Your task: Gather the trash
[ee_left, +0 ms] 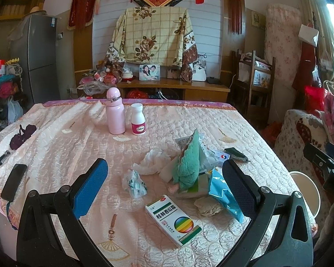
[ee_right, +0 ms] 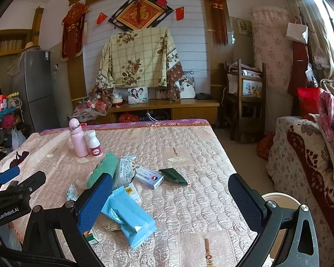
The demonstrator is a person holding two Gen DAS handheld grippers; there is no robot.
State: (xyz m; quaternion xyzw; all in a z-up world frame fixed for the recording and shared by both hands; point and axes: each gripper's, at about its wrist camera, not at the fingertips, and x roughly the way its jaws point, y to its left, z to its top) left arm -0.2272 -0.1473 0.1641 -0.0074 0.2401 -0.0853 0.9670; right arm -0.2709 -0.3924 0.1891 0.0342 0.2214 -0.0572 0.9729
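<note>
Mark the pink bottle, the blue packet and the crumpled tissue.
pink bottle (ee_left: 115, 115), left wrist view, mid body.
blue packet (ee_right: 131, 219), right wrist view, centre of wrapper.
crumpled tissue (ee_left: 152, 162), left wrist view, middle of wad.

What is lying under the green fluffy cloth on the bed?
The green fluffy cloth lies over printed wrappers and small cartons. Anything beneath its middle is covered.

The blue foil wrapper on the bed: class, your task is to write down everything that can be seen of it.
The blue foil wrapper is a shiny light-blue packet with crimped, serrated ends, creased and looking flattened and possibly empty. It lies on the quilted pink bedspread near the bed's near edge, at the front of the litter pile. Its far end runs in among the other packets, and it partly covers a crumpled beige scrap. In this view the right gripper hovers open above it, with no visible contact.
</note>
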